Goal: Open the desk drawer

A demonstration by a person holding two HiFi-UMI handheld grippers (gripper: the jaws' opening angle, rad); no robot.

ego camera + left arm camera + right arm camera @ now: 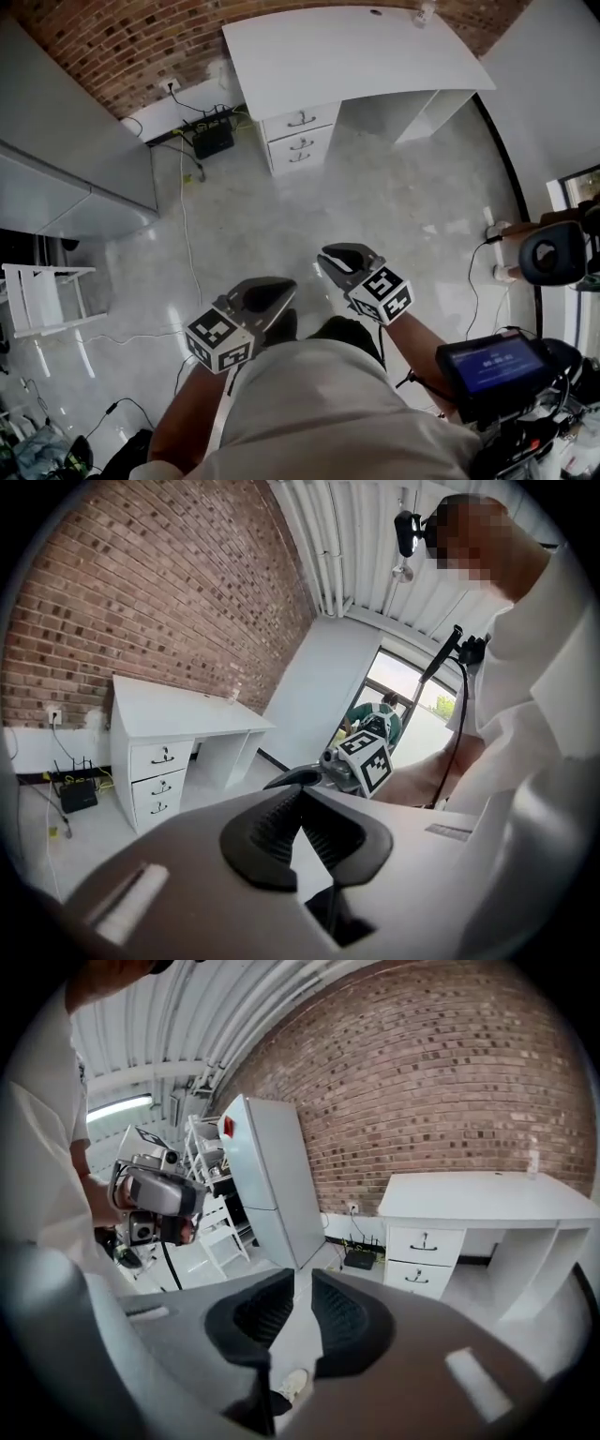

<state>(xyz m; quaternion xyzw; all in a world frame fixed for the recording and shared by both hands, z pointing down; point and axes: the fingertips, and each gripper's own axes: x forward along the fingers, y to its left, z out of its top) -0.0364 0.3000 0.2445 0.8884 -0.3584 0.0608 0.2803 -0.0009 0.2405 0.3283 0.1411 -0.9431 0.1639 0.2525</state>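
Two empty tongs hang by the body: the left tongs (pixel 300 797) are clenched tip to tip on nothing, and well ahead across the floor (pixel 375 197) the drawers (pixel 301 141) sit flush under the worktop (pixel 356 52). The right tongs (pixel 302 1283) stand a crack apart. I judge either pair needs walking close and spreading wider, then closing square on a handle (pixel 301 120) and pulling straight out.

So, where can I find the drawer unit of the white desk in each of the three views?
Head view: the drawer unit is at upper centre, under the picture-left end of the white desk.
Left gripper view: it is at the left, at middle height.
Right gripper view: it is right of centre, slightly below middle height.
Shared landmark: the black router stands just beside the unit in all three views.
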